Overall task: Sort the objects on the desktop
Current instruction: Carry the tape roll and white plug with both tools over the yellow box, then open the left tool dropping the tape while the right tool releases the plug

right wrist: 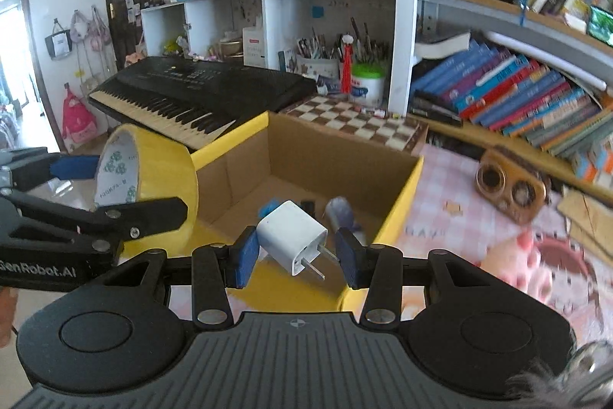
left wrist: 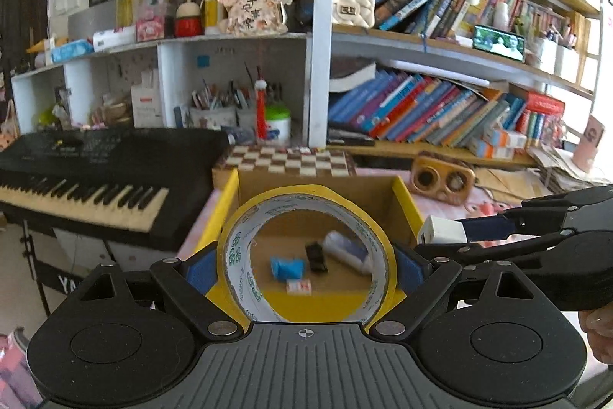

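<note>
My left gripper [left wrist: 306,265] is shut on a roll of yellow tape [left wrist: 306,194], held upright above the open cardboard box [left wrist: 406,206] with yellow flaps. The tape also shows in the right wrist view [right wrist: 168,163]. My right gripper [right wrist: 299,252] holds a white plug adapter [right wrist: 293,234] above the box's front edge [right wrist: 398,209]; the left pad touches it, the right pad stands a little off its prongs. The adapter also shows in the left wrist view [left wrist: 440,229]. Inside the box lie a blue packet [left wrist: 287,267], a black item [left wrist: 316,257], a white tube [left wrist: 346,250] and a small red-white box [left wrist: 299,287].
A black keyboard piano [left wrist: 95,179] stands left of the box. A chessboard [left wrist: 291,160] lies behind it. A wooden speaker [right wrist: 511,190] sits on the pink checked cloth [right wrist: 452,209] at the right. Bookshelves [left wrist: 440,110] fill the back.
</note>
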The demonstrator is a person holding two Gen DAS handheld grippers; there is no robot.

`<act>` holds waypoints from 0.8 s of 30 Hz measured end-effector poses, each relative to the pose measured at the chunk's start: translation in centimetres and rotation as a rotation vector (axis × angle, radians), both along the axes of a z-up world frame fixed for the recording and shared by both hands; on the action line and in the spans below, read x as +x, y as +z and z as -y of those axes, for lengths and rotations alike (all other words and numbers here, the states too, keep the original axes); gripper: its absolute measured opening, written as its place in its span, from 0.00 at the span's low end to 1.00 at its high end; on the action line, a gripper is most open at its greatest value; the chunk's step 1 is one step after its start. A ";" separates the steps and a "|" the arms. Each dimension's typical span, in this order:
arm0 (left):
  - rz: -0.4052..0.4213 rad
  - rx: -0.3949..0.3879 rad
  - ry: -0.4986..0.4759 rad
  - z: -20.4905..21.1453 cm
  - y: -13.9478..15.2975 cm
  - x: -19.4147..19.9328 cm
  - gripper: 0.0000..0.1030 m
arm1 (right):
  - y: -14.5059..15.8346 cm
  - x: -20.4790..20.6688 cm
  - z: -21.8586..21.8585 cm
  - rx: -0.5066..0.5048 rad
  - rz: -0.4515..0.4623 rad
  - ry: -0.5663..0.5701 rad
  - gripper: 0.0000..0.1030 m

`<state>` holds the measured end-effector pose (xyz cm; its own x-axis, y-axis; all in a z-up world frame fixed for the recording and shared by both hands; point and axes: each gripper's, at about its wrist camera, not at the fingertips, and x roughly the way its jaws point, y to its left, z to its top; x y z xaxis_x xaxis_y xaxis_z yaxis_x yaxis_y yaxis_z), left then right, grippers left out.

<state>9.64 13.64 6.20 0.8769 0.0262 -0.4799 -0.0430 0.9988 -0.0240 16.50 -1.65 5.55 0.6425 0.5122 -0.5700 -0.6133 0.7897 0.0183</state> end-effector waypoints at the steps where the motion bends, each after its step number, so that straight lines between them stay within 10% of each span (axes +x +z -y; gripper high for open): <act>1: -0.002 0.007 0.001 0.0 -0.1 0.6 0.89 | 0.0 1.0 -0.2 -0.007 0.003 0.006 0.40; 24: -0.345 0.223 -0.044 -0.4 -7.8 13.3 0.89 | -6.6 12.4 -5.6 -0.400 -0.040 0.405 0.40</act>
